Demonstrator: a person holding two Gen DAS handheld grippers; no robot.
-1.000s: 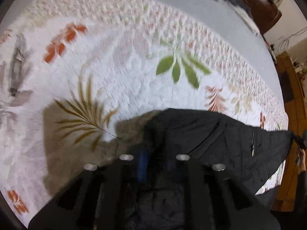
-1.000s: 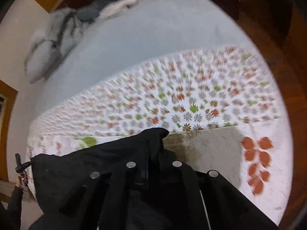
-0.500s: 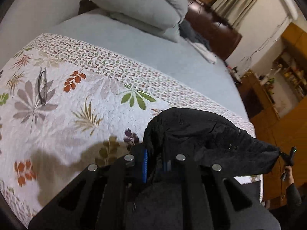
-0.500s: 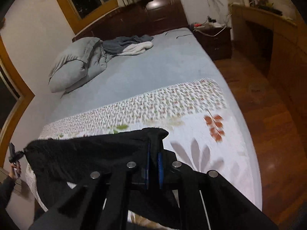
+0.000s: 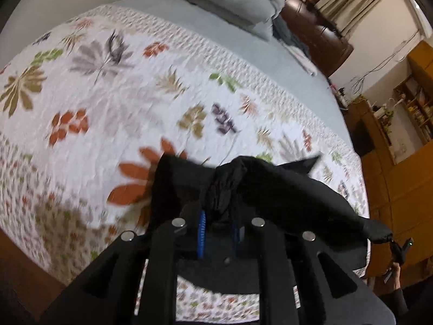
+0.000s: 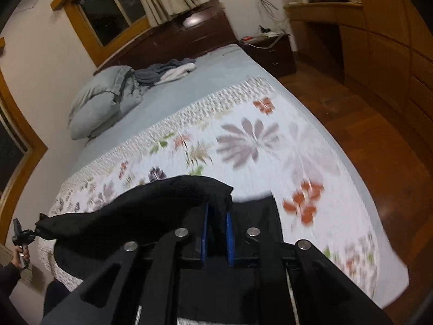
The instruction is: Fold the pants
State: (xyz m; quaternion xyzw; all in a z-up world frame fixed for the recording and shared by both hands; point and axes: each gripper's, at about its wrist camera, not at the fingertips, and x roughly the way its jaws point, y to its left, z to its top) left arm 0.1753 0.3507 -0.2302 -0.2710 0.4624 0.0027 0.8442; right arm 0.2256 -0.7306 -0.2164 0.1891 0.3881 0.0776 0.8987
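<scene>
Black pants (image 5: 284, 189) are held stretched above the quilt (image 5: 108, 108), pinched by left hand-held gripper (image 5: 217, 216) and right hand-held gripper (image 6: 216, 216) (jaws just eased, cloth between, 12 o'clock).

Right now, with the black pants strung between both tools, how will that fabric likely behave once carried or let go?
Probably floppy: the black pants sag between the left tool and right tool. Likely light, since small pinches of cloth hold them up. They would probably collapse in a heap on the quilt if released.
</scene>
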